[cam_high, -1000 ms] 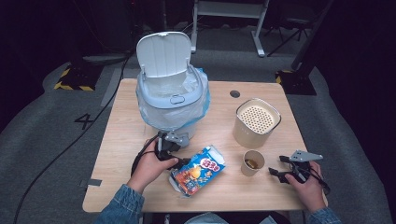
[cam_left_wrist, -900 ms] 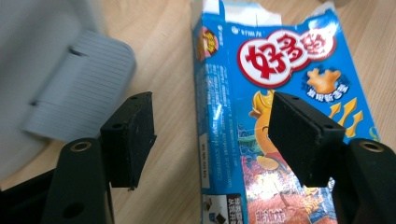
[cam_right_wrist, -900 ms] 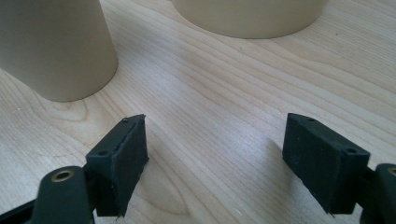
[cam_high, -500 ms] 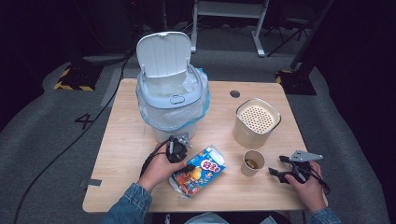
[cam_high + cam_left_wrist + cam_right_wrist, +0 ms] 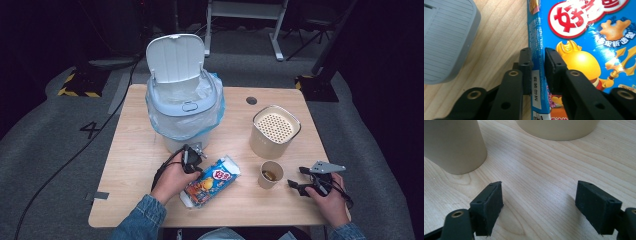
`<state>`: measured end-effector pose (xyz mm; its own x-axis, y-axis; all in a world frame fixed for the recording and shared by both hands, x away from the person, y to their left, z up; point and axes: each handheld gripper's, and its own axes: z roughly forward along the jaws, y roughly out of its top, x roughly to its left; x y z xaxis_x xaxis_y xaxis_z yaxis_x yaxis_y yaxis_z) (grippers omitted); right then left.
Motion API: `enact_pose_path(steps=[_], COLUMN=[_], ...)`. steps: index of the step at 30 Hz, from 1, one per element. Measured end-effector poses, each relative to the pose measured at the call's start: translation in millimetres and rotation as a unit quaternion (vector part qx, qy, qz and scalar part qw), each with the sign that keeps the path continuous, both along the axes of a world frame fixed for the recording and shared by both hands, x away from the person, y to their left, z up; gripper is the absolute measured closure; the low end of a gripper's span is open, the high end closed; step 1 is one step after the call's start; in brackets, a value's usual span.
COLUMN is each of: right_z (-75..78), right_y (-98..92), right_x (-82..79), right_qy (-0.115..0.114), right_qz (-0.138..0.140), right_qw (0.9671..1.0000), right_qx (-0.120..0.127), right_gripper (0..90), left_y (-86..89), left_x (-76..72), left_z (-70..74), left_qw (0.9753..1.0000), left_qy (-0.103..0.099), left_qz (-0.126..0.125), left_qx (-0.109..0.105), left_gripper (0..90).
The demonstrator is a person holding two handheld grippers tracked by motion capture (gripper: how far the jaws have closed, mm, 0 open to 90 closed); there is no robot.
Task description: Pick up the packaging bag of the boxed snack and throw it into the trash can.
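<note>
Left gripper [image 5: 538, 62]: black jaws, brass-ringed screw holes. Right gripper [image 5: 298, 181]: black, grey three-cornered plate on top, trailing cable. Denim sleeves at 6 o'clock.

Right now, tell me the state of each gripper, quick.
Left gripper: closing on the edge of the snack bag, jaws either side of it.
Right gripper: open, holding nothing, beside the paper cup.

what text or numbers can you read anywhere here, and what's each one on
"4": white number on the grey floor left of the table.
"好": first of the big red characters in the white oval on the blue snack bag; the next are cut off.
Bag's side-seam print: too small and blurred to read.
</note>
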<state>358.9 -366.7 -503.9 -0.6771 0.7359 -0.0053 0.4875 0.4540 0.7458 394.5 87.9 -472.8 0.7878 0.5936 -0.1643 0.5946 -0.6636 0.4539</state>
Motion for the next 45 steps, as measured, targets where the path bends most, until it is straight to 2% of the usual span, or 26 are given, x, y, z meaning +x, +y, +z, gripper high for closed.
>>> enact_pose_path(steps=[1, 2, 6, 8, 11, 12, 13, 16, 18, 20, 22, 25, 27, 30, 31, 32, 36, 41, 43, 44, 45], right_z=[0.0, 0.0, 0.0, 0.0, 0.0, 0.0, 0.0, 0.0, 0.0, 0.0, 0.0, 0.0, 0.0, 0.0, 0.0, 0.0, 0.0, 0.0, 0.0, 0.0, 0.0], right_y=[0.0, 0.0, 0.0, 0.0, 0.0, 0.0, 0.0, 0.0, 0.0, 0.1, 0.0, 0.0, 0.0, 0.0, 0.0, 0.0, -0.1, -0.1, -0.1, -0.1, -0.1], right_x=[0.0, 0.0, 0.0, 0.0, 0.0, 0.0, 0.0, -0.1, 0.0, -0.1, 0.0, 0.0, 0.0, 0.0, 0.0, 0.0, 0.1, 0.1, 0.1, 0.1, 0.1], right_qy=[0.0, 0.0, 0.0, 0.0, 0.0, 0.0, 0.0, 0.0, 0.0, 0.0, 0.0, 0.0, 0.0, 0.0, 0.0, 0.0, 0.001, 0.001, 0.001, 0.001, 0.001], right_qz=[0.0, 0.0, 0.0, 0.0, 0.0, 0.0, 0.0, 0.0, 0.0, 0.0, 0.0, 0.0, 0.0, 0.0, 0.0, 0.0, 0.0, 0.0, 0.0, 0.0, 0.0], right_qw=[1.0, 1.0, 1.0, 1.0, 1.0, 1.0, 1.0, 1.0, 1.0, 1.0, 1.0, 1.0, 1.0, 1.0, 1.0, 1.0, 1.0, 1.0, 1.0, 1.0, 1.0], right_qx=[0.0, 0.0, 0.0, 0.0, 0.0, 0.0, 0.0, 0.0, 0.0, 0.0, 0.0, 0.0, 0.0, 0.0, 0.0, 0.0, 0.0, 0.0, 0.0, 0.0, 0.0], right_gripper=[22.6, 22.6, 22.6, 22.6, 22.6, 22.6, 22.6, 22.6, 22.6, 22.6, 22.6, 22.6, 22.6, 22.6, 22.6, 22.6, 22.6, 22.6, 22.6, 22.6, 22.6], left_y=[2.9, 6.3, 13.1, 15.7, 20.9, 23.2, 24.9, 31.4, 35.4, 39.2, 42.1, 46.2, 48.2, 50.4, 50.7, 51.2, 51.8, 52.1, 52.4, 53.6, 54.5], left_x=[0.9, 2.1, 1.1, -0.9, -4.6, -6.2, -7.2, -10.2, -11.9, -13.5, -14.7, -17.2, -19.1, -22.0, -23.0, -23.7, -24.6, -23.3, -23.1, -22.2, -21.2], left_z=[1.5, 2.8, 9.0, 14.9, 26.3, 30.7, 33.4, 43.1, 48.6, 52.7, 55.4, 60.0, 64.7, 74.6, 79.0, 82.6, 95.6, 113.9, 116.6, 123.3, 127.2], left_qw=[1.0, 0.9999, 0.9988, 0.9974, 0.993, 0.9896, 0.9879, 0.9803, 0.9761, 0.9691, 0.9647, 0.9535, 0.9474, 0.9404, 0.9366, 0.934, 0.9284, 0.9245, 0.9244, 0.9217, 0.9202], left_qy=[-0.003, 0.005, 0.008, 0.002, -0.01, -0.016, -0.021, -0.045, -0.065, -0.079, -0.087, -0.107, -0.125, -0.153, -0.163, -0.169, -0.19, -0.208, -0.209, -0.218, -0.222], left_qz=[0.003, 0.003, 0.005, 0.004, -0.003, -0.005, -0.006, -0.009, -0.008, -0.004, -0.002, -0.001, 0.0, -0.001, 0.0, 0.001, -0.001, -0.004, -0.005, -0.004, -0.004], left_qx=[-0.003, -0.014, -0.047, -0.073, -0.118, -0.143, -0.154, -0.192, -0.208, -0.234, -0.248, -0.282, -0.295, -0.304, -0.31, -0.315, -0.319, -0.319, -0.319, -0.321, -0.322], left_gripper=[82.9, 84.9, 87.2, 87.4, 87.6, 87.6, 87.6, 87.7, 87.7, 87.7, 87.6, 87.7, 87.6, 87.6, 87.6, 87.6, 87.7, 87.6, 87.6, 87.6, 87.6])
